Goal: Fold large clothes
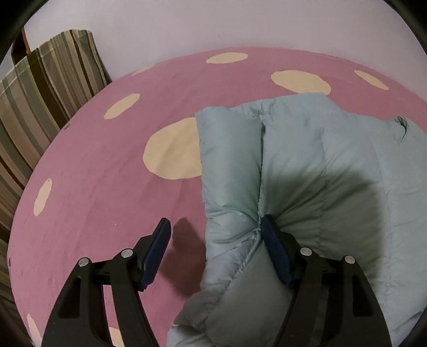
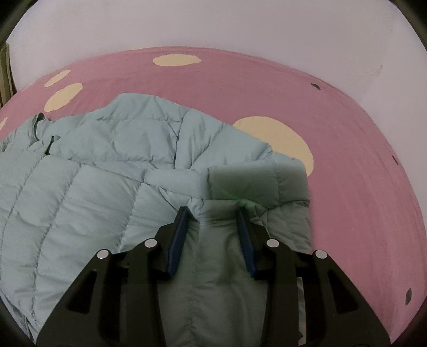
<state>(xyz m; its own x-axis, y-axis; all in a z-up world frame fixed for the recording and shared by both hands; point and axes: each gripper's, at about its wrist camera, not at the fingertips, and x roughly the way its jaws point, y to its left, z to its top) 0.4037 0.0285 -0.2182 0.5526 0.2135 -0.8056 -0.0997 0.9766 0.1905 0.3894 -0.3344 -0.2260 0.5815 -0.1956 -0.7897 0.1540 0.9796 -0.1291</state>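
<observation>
A pale blue-green puffer jacket [image 1: 307, 160] lies spread on a pink bedsheet [image 1: 93, 186] with cream spots. My left gripper [image 1: 214, 221] is open wide at the jacket's left edge. Its right finger [image 1: 275, 251] presses into a quilted seam, and its left finger [image 1: 157, 253] hangs over bare sheet, so a puffy fold sits between them unpinched. In the right wrist view the jacket [image 2: 106, 200] fills the left and middle. My right gripper [image 2: 212, 212] stands partly open over a folded-in part near the jacket's right edge, with fabric lying between its pads.
A striped brown and grey curtain [image 1: 40, 93] hangs at the far left beside the bed. A plain pale wall [image 1: 213, 21] runs behind the bed. Bare pink sheet [image 2: 360, 186] extends to the right of the jacket.
</observation>
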